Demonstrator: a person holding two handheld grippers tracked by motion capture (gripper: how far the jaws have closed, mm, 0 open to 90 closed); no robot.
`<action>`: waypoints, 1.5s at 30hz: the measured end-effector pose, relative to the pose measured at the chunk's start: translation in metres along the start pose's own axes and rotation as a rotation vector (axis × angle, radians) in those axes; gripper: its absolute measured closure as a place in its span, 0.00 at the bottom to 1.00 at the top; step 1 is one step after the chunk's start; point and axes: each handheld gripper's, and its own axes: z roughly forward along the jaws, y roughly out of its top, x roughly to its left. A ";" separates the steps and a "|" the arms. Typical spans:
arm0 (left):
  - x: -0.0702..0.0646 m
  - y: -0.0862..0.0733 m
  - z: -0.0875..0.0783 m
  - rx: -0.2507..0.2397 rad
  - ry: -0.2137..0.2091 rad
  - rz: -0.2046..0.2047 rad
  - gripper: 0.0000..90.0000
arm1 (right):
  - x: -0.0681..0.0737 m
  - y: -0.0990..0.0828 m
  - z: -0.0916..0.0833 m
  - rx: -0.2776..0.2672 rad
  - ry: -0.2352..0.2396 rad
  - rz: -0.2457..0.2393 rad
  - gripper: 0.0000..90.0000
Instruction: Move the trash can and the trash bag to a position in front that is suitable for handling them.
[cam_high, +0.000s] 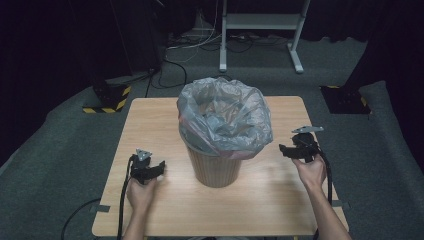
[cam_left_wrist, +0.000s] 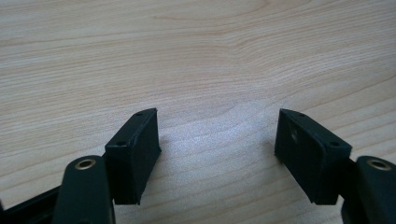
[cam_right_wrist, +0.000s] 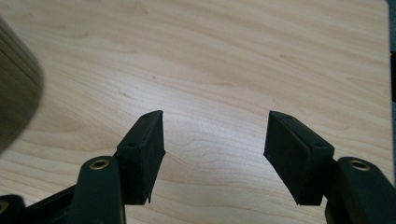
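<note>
Both grippers, left gripper (cam_high: 161, 166) and right gripper (cam_high: 283, 150), gape released beside the bin (cam_high: 218, 167), table (cam_high: 150, 120) bare around.

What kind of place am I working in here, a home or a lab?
Probably a lab or recording room, not a home: a small wooden table stands alone on grey carpet, dark curtains hang around it, cables run across the floor, and hazard-striped stand bases sit nearby.

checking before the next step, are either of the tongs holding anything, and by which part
Nothing is held: left tongs and right tongs stand open over bare table, beside the lined bin.
</note>
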 end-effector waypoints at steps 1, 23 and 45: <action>0.000 0.000 0.000 0.000 -0.001 -0.001 0.34 | 0.002 -0.002 0.004 0.005 0.000 -0.005 0.42; 0.000 0.000 0.000 0.000 -0.002 0.000 0.34 | 0.029 -0.020 0.059 0.047 0.020 -0.004 0.42; 0.000 0.000 0.000 0.000 0.000 0.000 0.34 | 0.030 -0.027 0.081 -0.029 0.017 0.044 0.17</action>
